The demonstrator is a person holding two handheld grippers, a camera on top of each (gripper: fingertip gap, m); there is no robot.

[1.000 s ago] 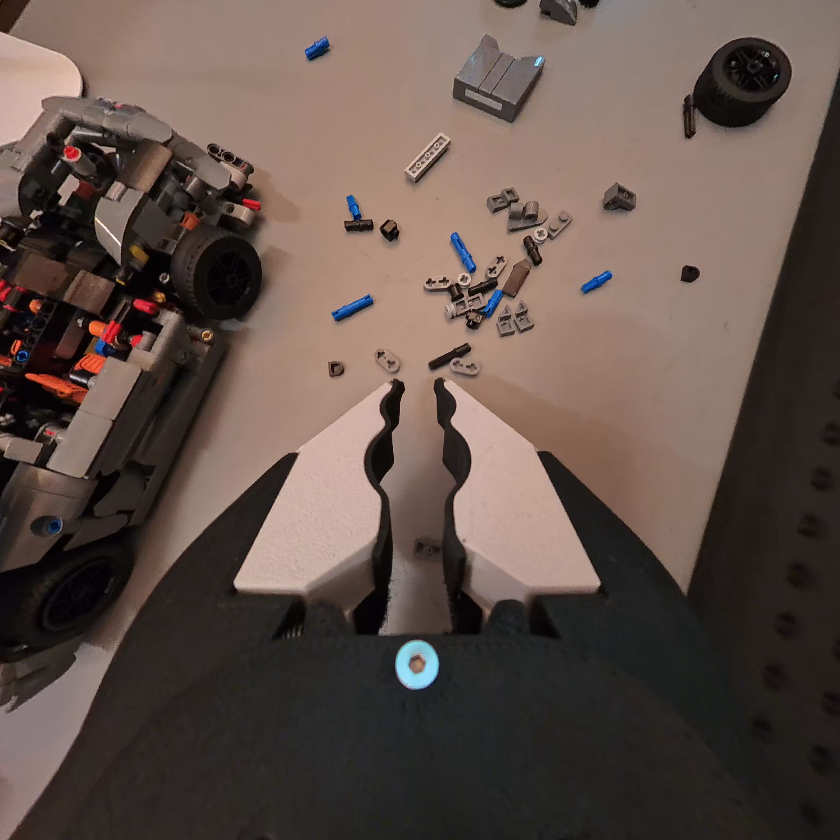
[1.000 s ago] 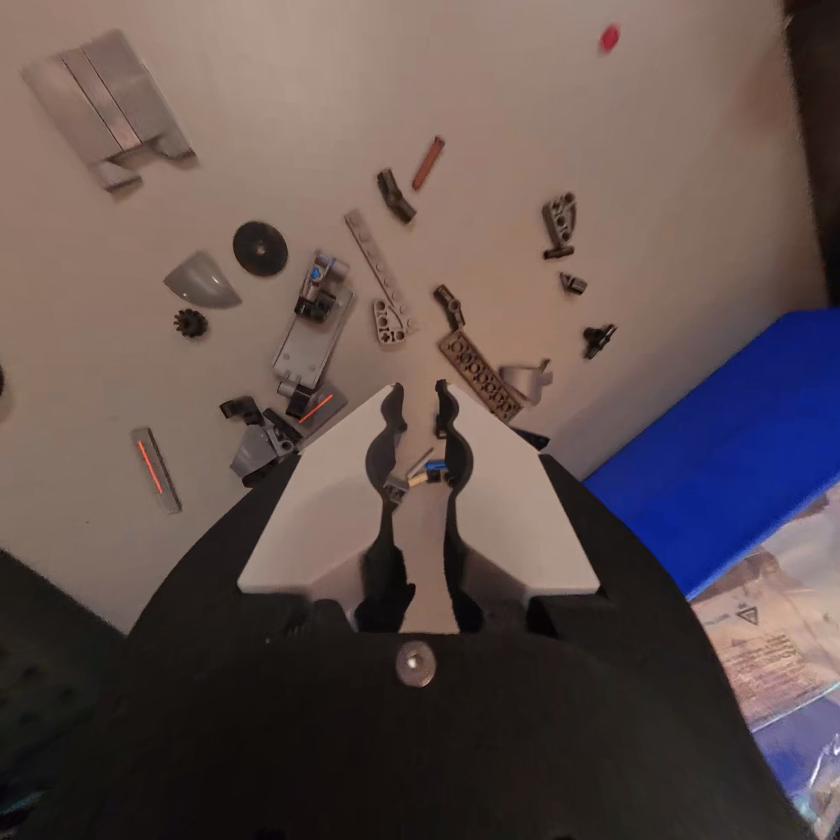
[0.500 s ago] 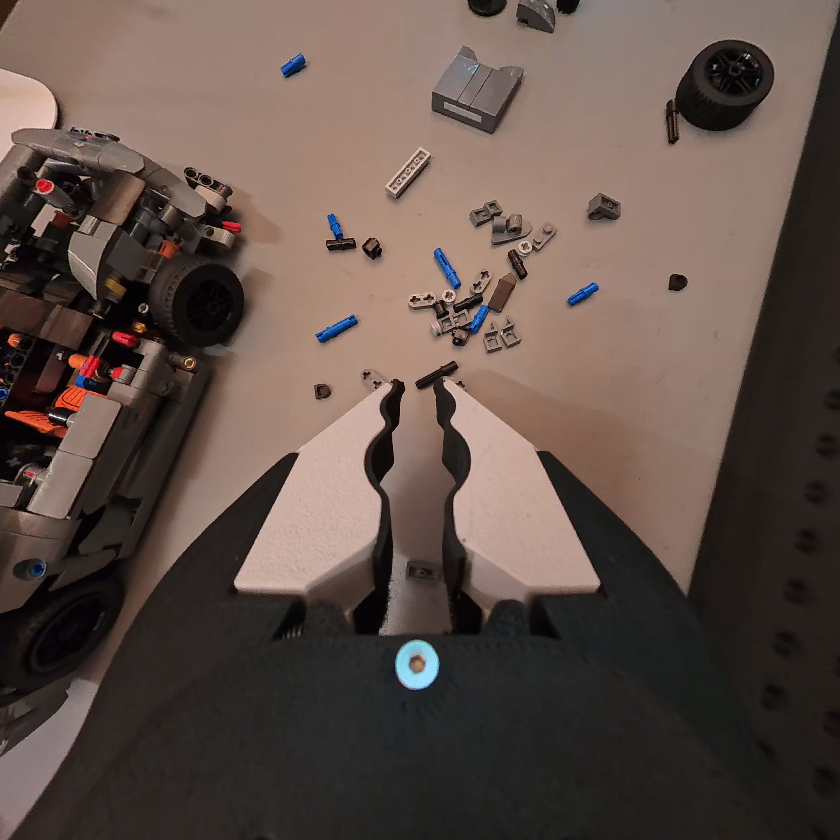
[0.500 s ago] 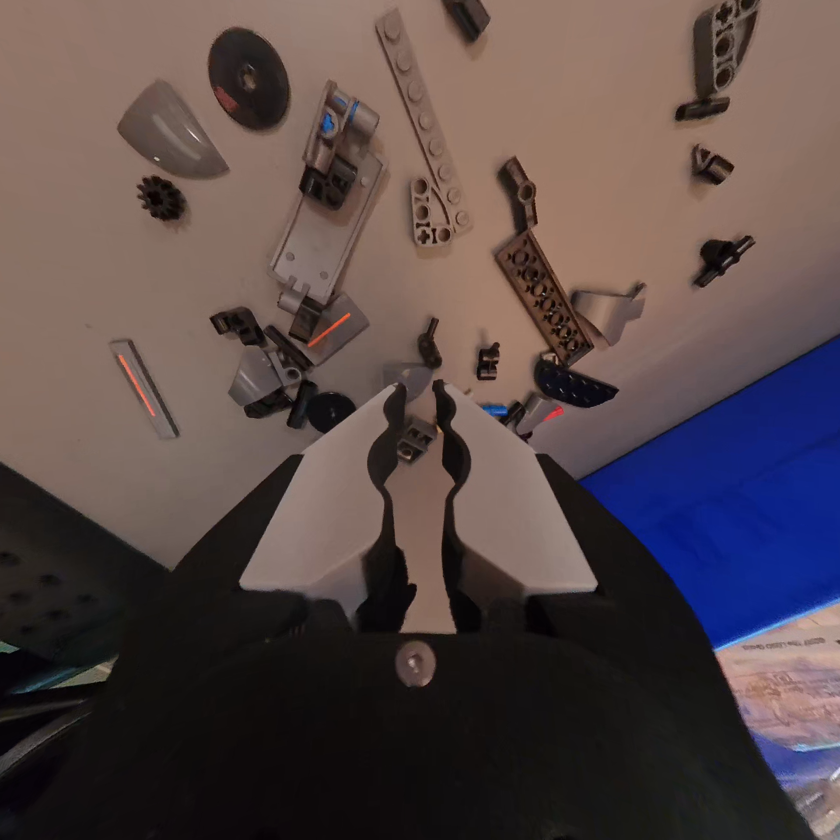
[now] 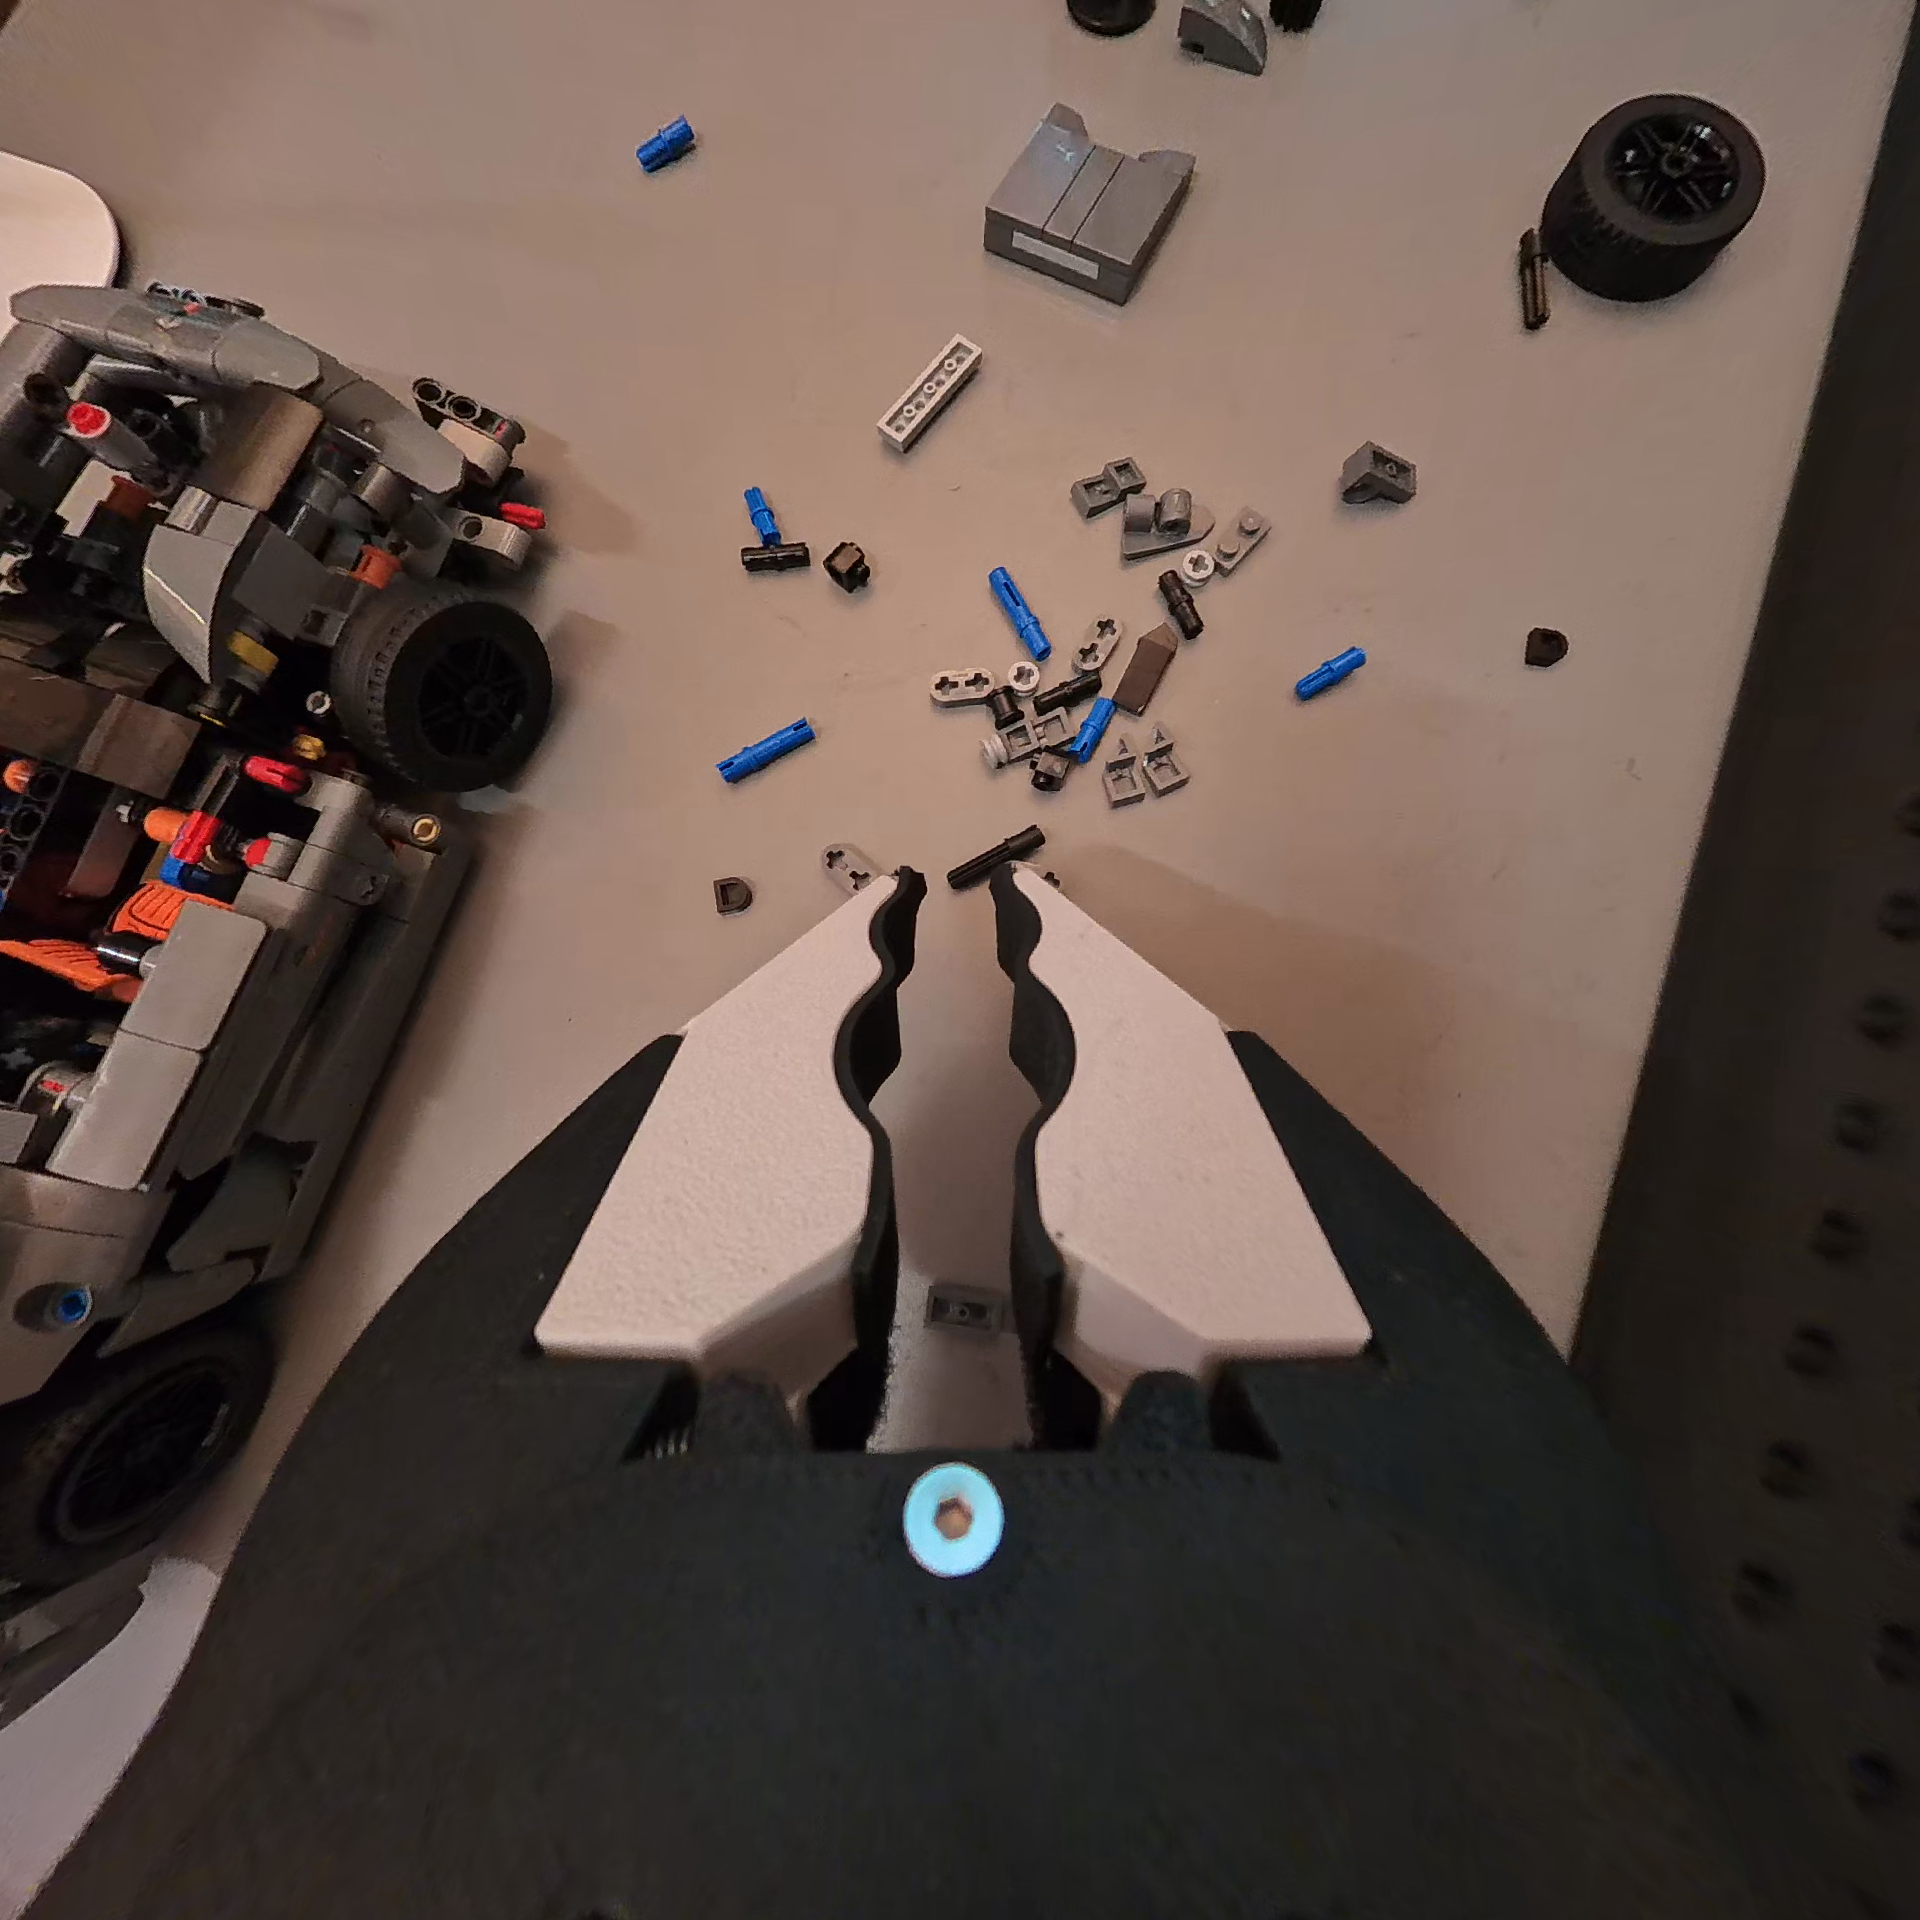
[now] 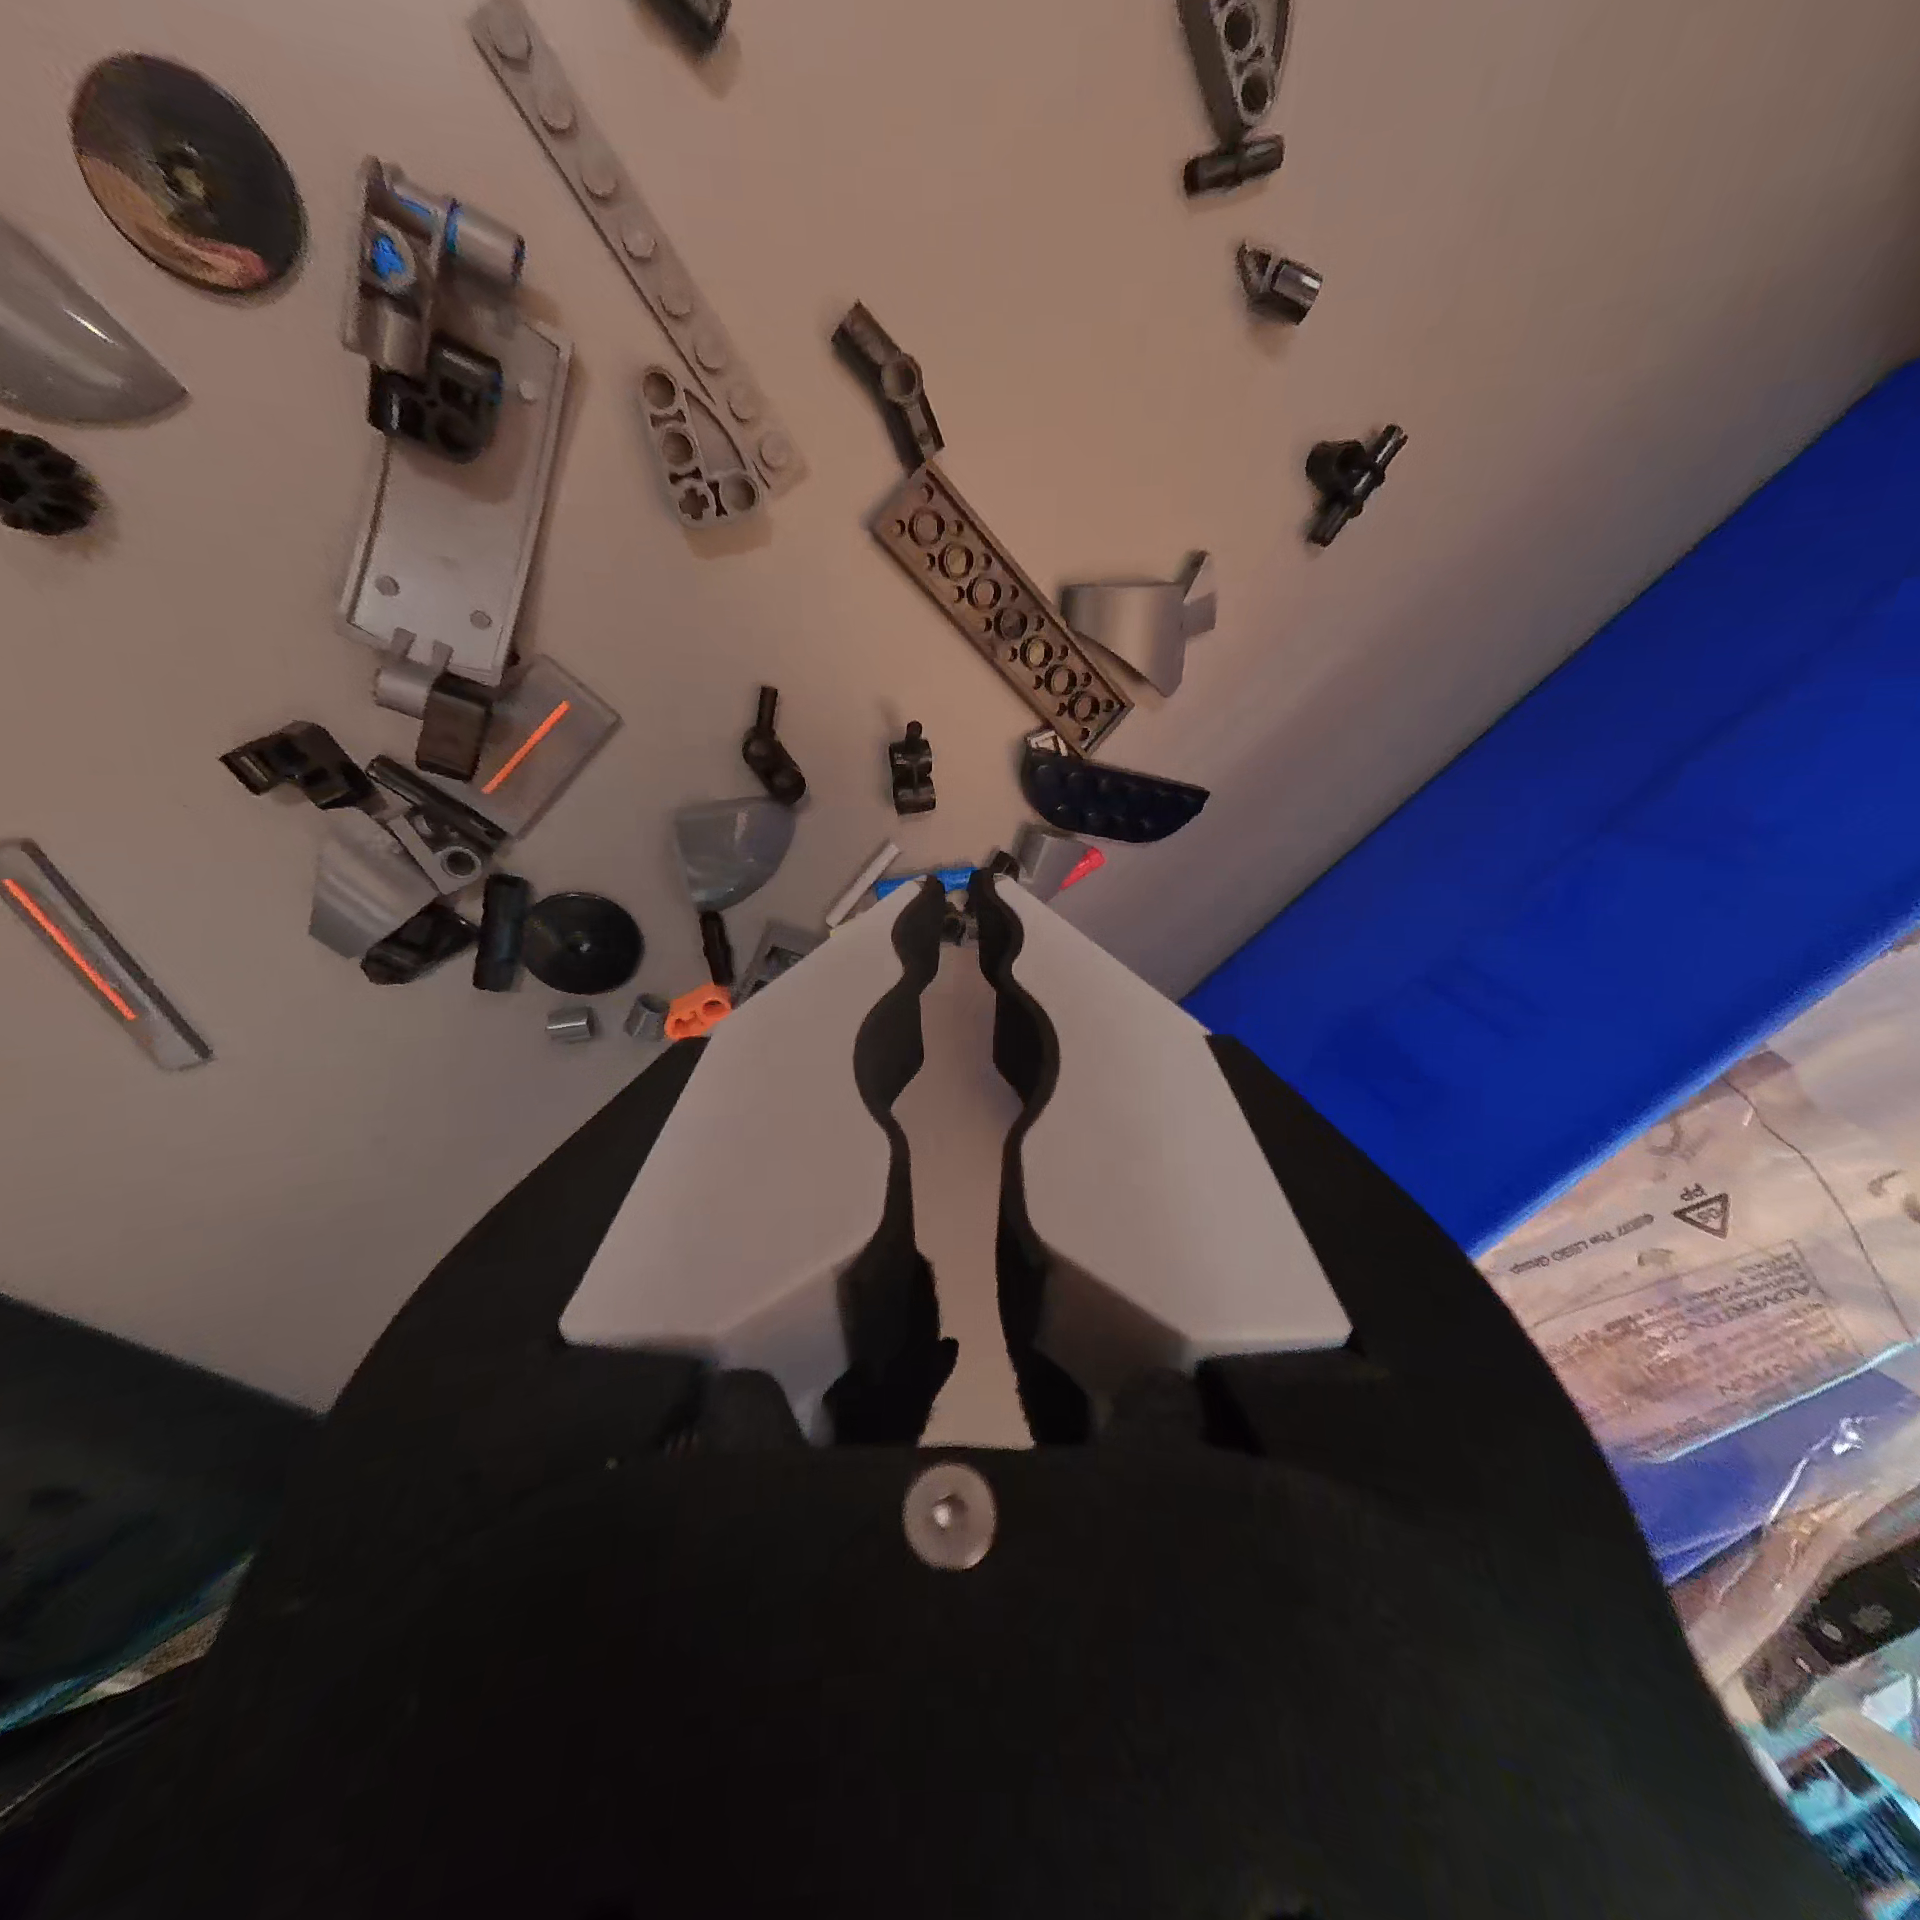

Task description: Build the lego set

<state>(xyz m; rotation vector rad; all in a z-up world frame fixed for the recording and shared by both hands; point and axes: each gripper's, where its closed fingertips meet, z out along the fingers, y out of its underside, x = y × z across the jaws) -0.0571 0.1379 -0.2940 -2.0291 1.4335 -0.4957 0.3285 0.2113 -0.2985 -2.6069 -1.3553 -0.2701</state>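
Observation:
The partly built grey lego car (image 5: 208, 779) lies at the left of the left wrist view. My left gripper (image 5: 956, 883) is open and empty above the table, its tips next to a black pin (image 5: 995, 857). A cluster of small grey, black and blue pieces (image 5: 1070, 707) lies just beyond. My right gripper (image 6: 951, 899) is low over a pile of loose pieces near the table edge. Its jaws stand a narrow gap apart around a small dark piece (image 6: 951, 922). A blue piece (image 6: 951, 880) lies just past the tips.
A loose black wheel (image 5: 1652, 208) and a grey block (image 5: 1091, 203) lie at the far right of the table. A dark perforated mat (image 5: 1818, 1039) borders the table. In the right wrist view there are a holed plate (image 6: 997, 608), a blue box (image 6: 1610, 779) and a plastic bag (image 6: 1714, 1299). Across from one pair of fingers to the other is roughly 40 cm. From either gripper's tips it is about 20 cm to the grey block (image 5: 1091, 203).
My right gripper has moved down and toward the pieces at the table edge, and its jaws have narrowed. My left gripper has drawn back slightly and stays open.

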